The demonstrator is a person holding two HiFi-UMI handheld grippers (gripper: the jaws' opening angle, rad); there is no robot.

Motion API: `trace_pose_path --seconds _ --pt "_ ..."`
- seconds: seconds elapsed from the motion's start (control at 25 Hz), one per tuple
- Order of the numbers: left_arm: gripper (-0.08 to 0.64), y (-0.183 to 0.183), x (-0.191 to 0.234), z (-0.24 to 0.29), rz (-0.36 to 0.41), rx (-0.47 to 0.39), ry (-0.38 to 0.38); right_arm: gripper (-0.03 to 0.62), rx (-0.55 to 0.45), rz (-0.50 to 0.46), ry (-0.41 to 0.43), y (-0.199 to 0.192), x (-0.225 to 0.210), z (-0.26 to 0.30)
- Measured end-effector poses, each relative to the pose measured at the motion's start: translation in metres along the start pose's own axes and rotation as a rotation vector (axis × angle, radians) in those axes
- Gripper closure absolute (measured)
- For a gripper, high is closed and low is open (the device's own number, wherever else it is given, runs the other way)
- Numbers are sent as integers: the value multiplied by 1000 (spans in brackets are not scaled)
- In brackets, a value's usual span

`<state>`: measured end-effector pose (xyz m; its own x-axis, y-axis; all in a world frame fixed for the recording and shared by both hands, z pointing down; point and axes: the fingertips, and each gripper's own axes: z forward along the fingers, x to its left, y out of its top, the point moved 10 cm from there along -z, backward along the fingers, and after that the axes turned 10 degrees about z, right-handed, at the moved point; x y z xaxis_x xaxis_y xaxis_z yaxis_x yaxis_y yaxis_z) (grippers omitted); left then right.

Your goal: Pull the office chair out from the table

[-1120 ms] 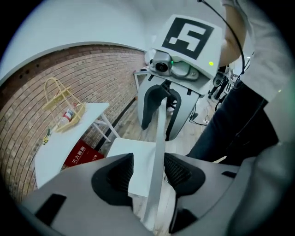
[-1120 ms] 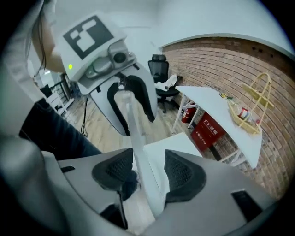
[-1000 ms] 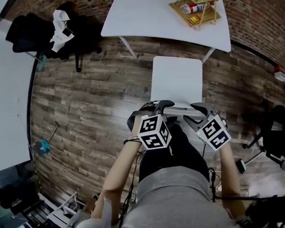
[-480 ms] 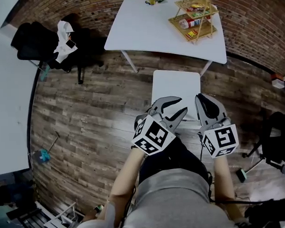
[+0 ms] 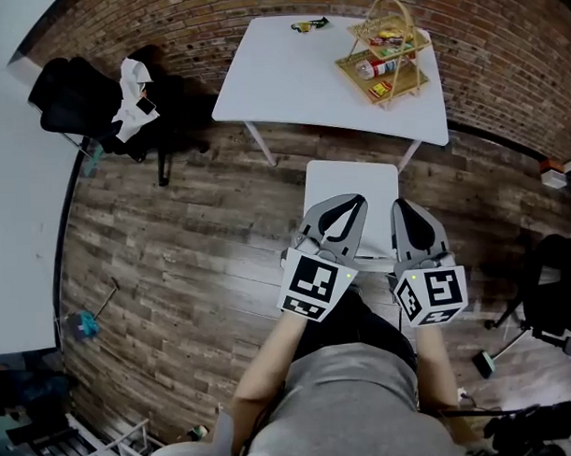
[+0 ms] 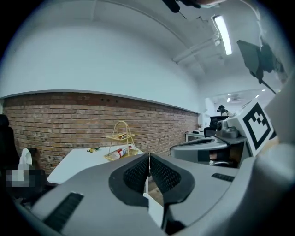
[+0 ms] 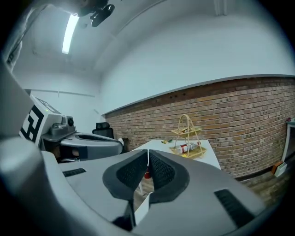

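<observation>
Two tools, left gripper (image 5: 357, 202) and right gripper (image 5: 403, 206), held side by side over white office chair (image 5: 351, 183). Jaws pinched fully together on nothing (chair near white table (image 5: 280, 78)).

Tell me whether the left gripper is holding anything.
No, the left gripper has its jaws pressed together with nothing between them.

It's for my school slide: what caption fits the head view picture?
Left tool and right tool, both shut, hover above a white chair that stands by a white table.
</observation>
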<state>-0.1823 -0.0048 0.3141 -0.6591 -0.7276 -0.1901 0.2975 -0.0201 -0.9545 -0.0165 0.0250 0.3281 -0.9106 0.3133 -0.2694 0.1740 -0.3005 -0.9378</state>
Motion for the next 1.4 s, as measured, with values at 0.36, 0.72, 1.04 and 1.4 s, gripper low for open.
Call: trace_pose_path --seconds 0.36,0.72,1.04,1.4 --pt "543 -3 -7 4 -33 11 1 577 -6 -4 -35 0 8 5" --pt "543 -1 -6 4 -21 13 16 577 -12 21 -53 1 5 5" --pt "543 -2 -7 6 -21 17 6 577 -7 16 -59 0 6 4" --pt "543 -2 -5 7 -30 20 -2 577 1 28 -64 1 6 4"
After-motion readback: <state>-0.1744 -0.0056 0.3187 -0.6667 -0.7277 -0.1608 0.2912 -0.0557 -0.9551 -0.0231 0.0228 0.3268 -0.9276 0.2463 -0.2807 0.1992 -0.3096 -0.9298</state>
